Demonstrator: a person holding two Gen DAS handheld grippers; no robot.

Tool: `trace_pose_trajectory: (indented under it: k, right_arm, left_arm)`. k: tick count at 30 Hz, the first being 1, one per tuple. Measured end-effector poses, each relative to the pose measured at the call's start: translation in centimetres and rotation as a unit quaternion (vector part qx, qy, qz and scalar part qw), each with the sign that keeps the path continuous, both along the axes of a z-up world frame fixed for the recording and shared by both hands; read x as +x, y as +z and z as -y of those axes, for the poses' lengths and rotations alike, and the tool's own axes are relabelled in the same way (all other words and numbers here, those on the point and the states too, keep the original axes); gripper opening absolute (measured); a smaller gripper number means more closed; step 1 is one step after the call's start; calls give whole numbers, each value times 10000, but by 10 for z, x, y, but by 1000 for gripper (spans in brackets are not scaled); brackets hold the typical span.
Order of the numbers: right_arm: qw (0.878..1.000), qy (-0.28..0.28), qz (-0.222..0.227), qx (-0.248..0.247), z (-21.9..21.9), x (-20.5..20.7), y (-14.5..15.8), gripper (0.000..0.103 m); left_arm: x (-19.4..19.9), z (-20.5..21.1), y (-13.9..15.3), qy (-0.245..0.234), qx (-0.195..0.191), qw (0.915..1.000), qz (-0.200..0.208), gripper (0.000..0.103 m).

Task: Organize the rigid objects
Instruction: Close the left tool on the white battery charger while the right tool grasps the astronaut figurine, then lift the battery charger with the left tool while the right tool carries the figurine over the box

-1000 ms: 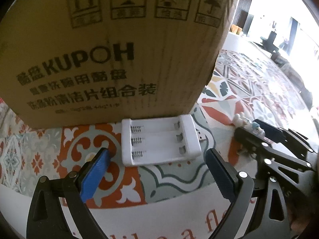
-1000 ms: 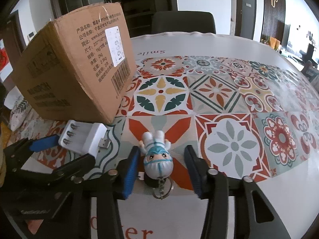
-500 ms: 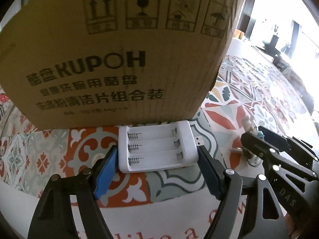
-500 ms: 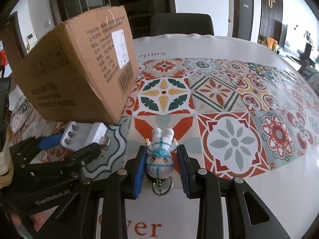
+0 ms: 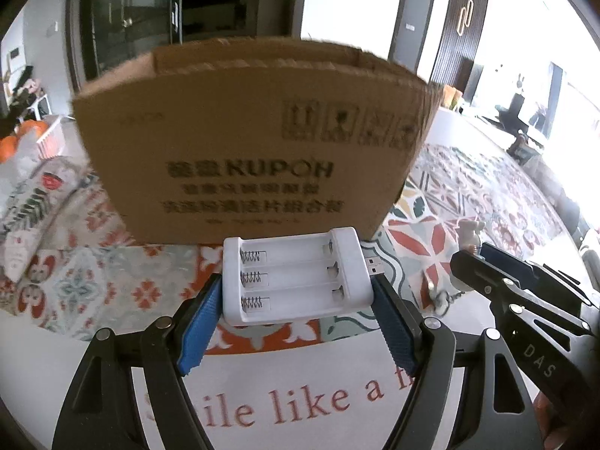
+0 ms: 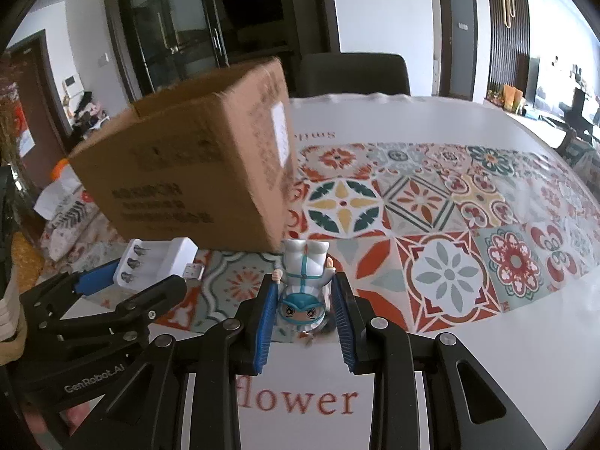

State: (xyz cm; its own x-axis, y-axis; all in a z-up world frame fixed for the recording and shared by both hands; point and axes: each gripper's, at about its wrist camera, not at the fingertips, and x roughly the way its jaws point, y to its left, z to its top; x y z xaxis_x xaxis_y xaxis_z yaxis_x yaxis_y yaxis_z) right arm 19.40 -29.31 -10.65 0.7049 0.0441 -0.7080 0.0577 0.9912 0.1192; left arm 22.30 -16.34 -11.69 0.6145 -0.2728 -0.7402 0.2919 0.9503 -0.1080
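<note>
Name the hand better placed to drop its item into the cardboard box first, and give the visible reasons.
Left, probably. The left gripper holds the battery charger directly facing the cardboard box; the right gripper, holding the figurine, sits off the box's corner.

A white three-slot battery charger (image 5: 296,275), slots up and USB plug at one end, is clamped between blue pads above the patterned tablecloth's front edge. Beside it, a small figurine (image 6: 303,288) in white suit and teal hood hangs gripped, facing the camera.
</note>
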Motion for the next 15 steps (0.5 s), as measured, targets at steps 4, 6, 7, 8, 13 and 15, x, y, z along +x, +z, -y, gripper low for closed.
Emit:
trace_pose_trajectory:
  k: [4,6,7,8,13,15]
  right_arm:
    - [9999,40,134,34,-12,-6,14,31]
    - [9997,61,216,34,-18,-10,20,31]
    - [9996,86,259,37,-22,-11,23,31]
    - [9995,101,291,44,-25,-12,26,31]
    - [9987,157,485,-31,-41,-17,44,31]
    - [9983,201,538,-43,-48,-17,50,31]
  left_arm:
    - [-13,-24,14,121,-37,9998,131,77]
    - [-18,-32,22,183,-38,9996,210,77]
    - [-20,-37,25,209,-43,9994,257,77]
    - [-22,-42,30,249,-36,9992,306,77]
    - [-30,-66,49,344,-66,9984,451,77]
    - [-30,-70,55,377,-93,9980,496,77]
